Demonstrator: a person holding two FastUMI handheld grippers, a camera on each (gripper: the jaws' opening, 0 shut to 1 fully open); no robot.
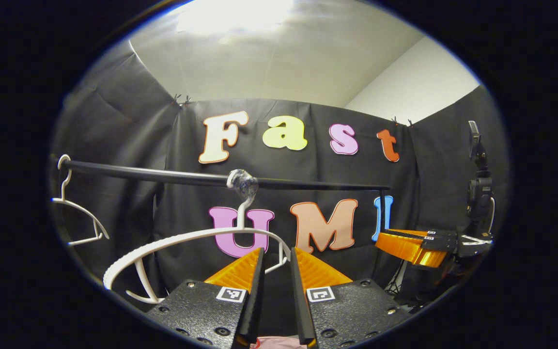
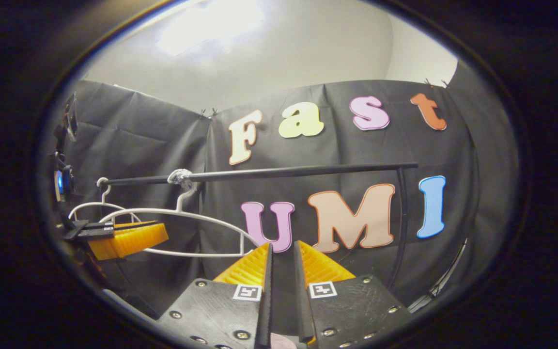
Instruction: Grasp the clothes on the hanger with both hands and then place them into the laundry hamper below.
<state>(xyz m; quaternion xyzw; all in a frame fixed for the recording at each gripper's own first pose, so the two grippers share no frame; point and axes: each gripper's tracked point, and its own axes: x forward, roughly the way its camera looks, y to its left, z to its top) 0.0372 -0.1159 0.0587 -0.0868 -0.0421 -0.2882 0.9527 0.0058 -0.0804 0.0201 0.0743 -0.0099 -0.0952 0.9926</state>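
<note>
We see the left gripper (image 1: 277, 257) at the bottom of the left gripper view, its orange fingers (image 1: 240, 271) drawn narrow with a slim gap between them, and a sliver of pink cloth (image 1: 274, 343) shows at the very bottom edge between the black finger mounts; we cannot tell whether the fingers actually press on it. Ahead of it a black rail (image 1: 162, 175) runs across the booth, and a white hanger (image 1: 187, 242) hangs bare from it by a hook wrapped in clear tape, with a second white hanger (image 1: 78, 213) farther left on the same rail. In the right gripper view the right gripper (image 2: 281, 252) is likewise drawn narrow, with a small pale pink patch at the bottom edge between its mounts, too little to say whether it is gripped. The left gripper also appears off to the left in that view, beside the bare hanger. In the left gripper view the right gripper sits at the right, near the rail's upright post (image 1: 382, 213). We see no hamper in either view, so we cannot say what lies in it.
</note>
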